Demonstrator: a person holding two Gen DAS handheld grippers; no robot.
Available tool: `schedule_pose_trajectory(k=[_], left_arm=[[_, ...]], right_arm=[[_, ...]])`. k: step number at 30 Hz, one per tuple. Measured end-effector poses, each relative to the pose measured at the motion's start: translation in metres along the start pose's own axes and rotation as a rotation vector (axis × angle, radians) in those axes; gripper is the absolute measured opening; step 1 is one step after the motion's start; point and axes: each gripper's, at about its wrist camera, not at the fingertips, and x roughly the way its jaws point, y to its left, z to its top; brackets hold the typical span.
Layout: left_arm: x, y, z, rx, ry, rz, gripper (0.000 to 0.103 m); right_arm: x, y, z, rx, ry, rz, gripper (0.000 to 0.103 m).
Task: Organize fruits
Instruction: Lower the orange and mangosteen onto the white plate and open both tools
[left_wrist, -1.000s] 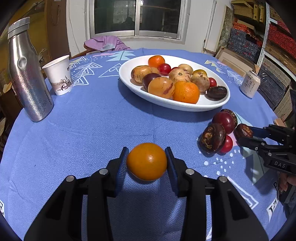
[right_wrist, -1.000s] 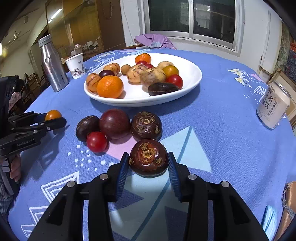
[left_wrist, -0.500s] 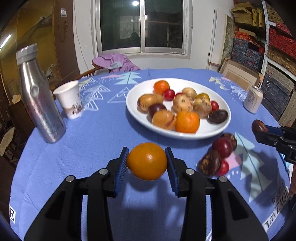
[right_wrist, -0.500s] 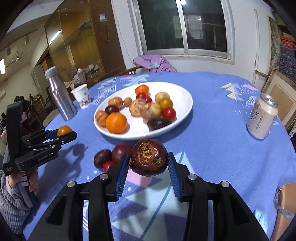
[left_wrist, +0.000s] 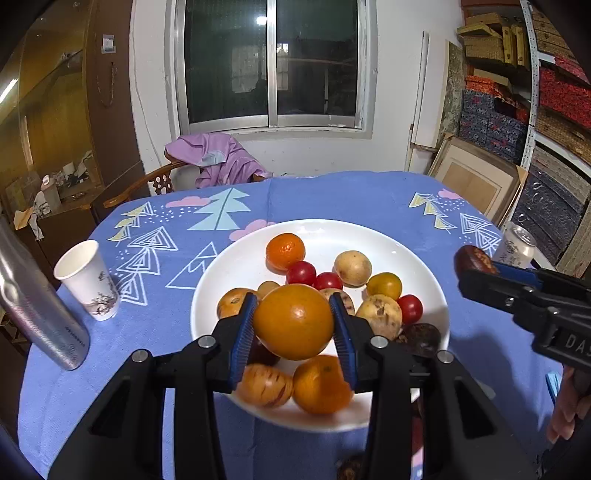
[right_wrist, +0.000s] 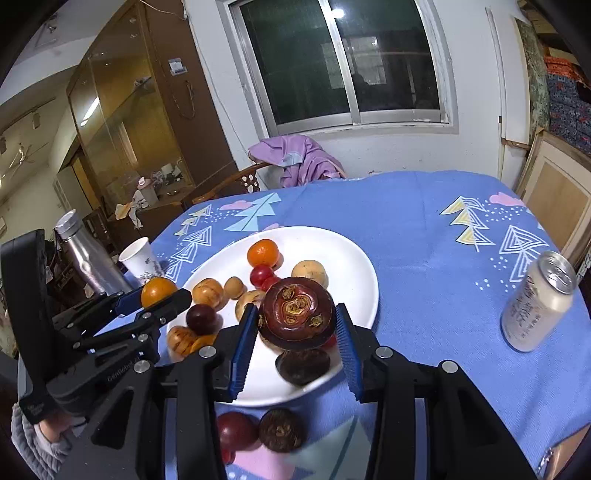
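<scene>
Two fruits in the air at once here. Left gripper (left_wrist: 294, 321) clamped on an orange (left_wrist: 293, 322), jaws only as wide as the fruit, blue pads pressing both sides. Right gripper (right_wrist: 297, 325) same deal, closed on a dark mangosteen (right_wrist: 297, 318), with the flower-shaped mark on its end facing the camera. Both hanging over the near half of the white plate (left_wrist: 376, 240).

Plate's near half already crowded: tangerine (left_wrist: 320, 384) at 6 o'clock, speckled passion fruit (left_wrist: 264, 386) around 7, small red tomatoes (left_wrist: 301, 273) near the middle. Bare white mostly from 12 to 3 o'clock, and a bit around 10.

Tips for the drop, just a guess from how things sit:
- Better to carry the orange past the pile toward that empty far side, not let go over the heap, else probably rolls.
- Lower till nearly touching before opening up; round fruit off a shallow rim = chasing it across the tablecloth (left_wrist: 332, 192).
- Mangosteen toward 3 or 4 o'clock, clear of the dark fruit (right_wrist: 303, 365) right under it.
- One hand at a time, probably, so the grippers don't clash.

Still loose on the cloth at the plate's 6 o'clock: another mangosteen (right_wrist: 281, 430) and a reddish plum (right_wrist: 236, 432), touching each other.
</scene>
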Motion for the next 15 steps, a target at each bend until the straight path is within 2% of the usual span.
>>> schedule_pose_trajectory(k=[9, 15], left_arm=[[0.047, 0.001, 0.003, -0.002, 0.049, 0.009, 0.039], [0.067, -0.004, 0.002, 0.016, 0.070, 0.007, 0.039]], right_arm=[[0.053, 0.005, 0.004, -0.007, 0.050, 0.000, 0.043], [0.065, 0.005, 0.003, -0.031, 0.066, -0.011, 0.043]])
